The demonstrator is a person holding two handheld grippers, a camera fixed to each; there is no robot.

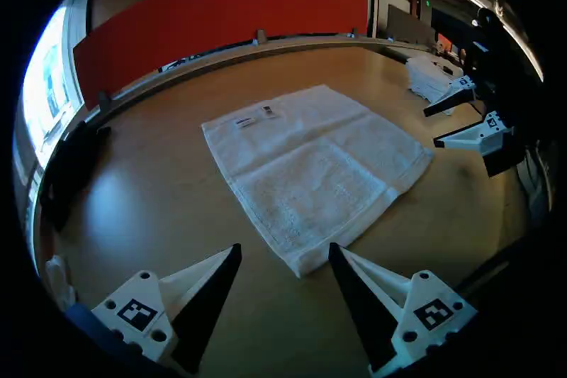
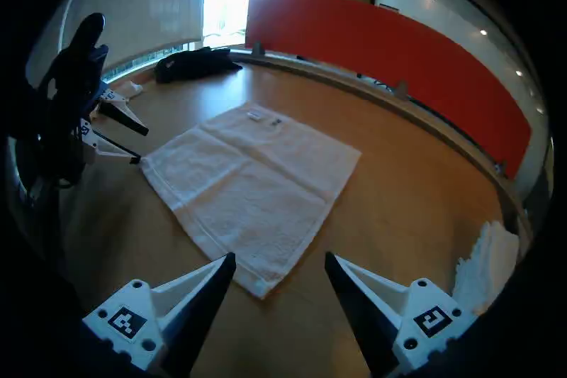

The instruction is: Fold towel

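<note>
A white towel lies spread flat on the wooden table, with a crease line across it and small labels near its far edge. My left gripper is open, and the towel's near corner lies just ahead between its fingertips. The right gripper hangs open by the towel's right corner. In the right gripper view the towel lies ahead, and my right gripper stands open over its nearest corner. There the left gripper, held by a dark-sleeved hand, is open at the towel's left corner.
A stack of folded white towels sits at the table's far right, also seen as a white pile. A black bag lies near the window edge. A red partition runs behind the table.
</note>
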